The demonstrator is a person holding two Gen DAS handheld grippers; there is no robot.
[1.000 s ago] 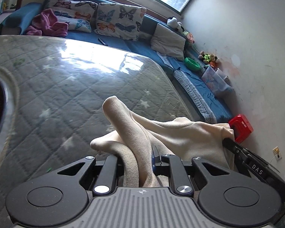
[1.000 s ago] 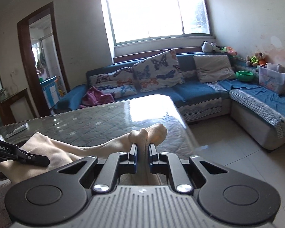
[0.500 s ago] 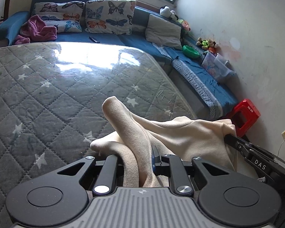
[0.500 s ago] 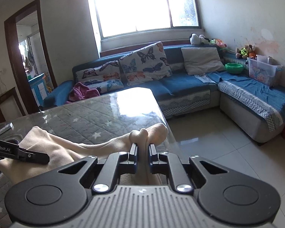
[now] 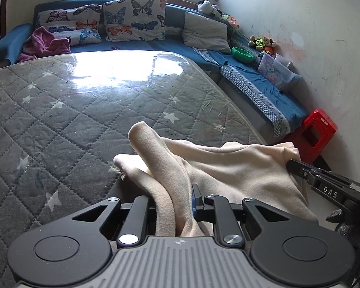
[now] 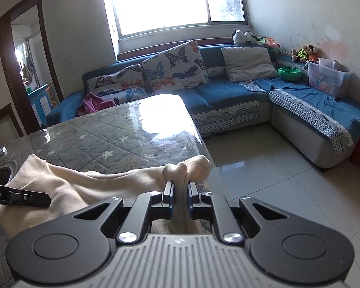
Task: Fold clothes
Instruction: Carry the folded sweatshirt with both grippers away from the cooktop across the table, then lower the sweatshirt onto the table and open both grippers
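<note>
**Two grippers, one cream garment held between them**

Two grippers pinch the same cream garment [image 5: 240, 168] above the near end of a grey quilted table [image 5: 84, 110] with white stars under a glossy clear cover. The cloth stretches from one gripper to the other, sagging in soft folds; whether its lower part touches the table cannot be told.

Behind the table runs a blue corner sofa [image 6: 228, 96] with butterfly cushions [image 6: 175, 64], a plain grey cushion [image 6: 248, 62] and a crumpled pink cloth [image 6: 93, 103] at its left end. A green bowl [image 6: 289, 73] and a clear storage box [image 6: 328, 79] sit on the sofa's right wing; a red stool [image 5: 318, 132] stands by the wall.

The left gripper [image 5: 172, 199] is closed narrowly on a thick bunched fold of the garment, which rises in a rounded hump past the fingers. Its left finger is buried under the cloth; only the right one, with a blue pad edge, shows.

The right gripper [image 6: 180, 192] is closed to a slim gap on another fold, a small knob of cloth bulging just beyond the fingertips. In the left wrist view its tips bite the garment's far right edge. Each gripper shows only partly in the other's view, cut by the frame edge. A dark round object at the table's left edge is cut off and unclear.
</note>
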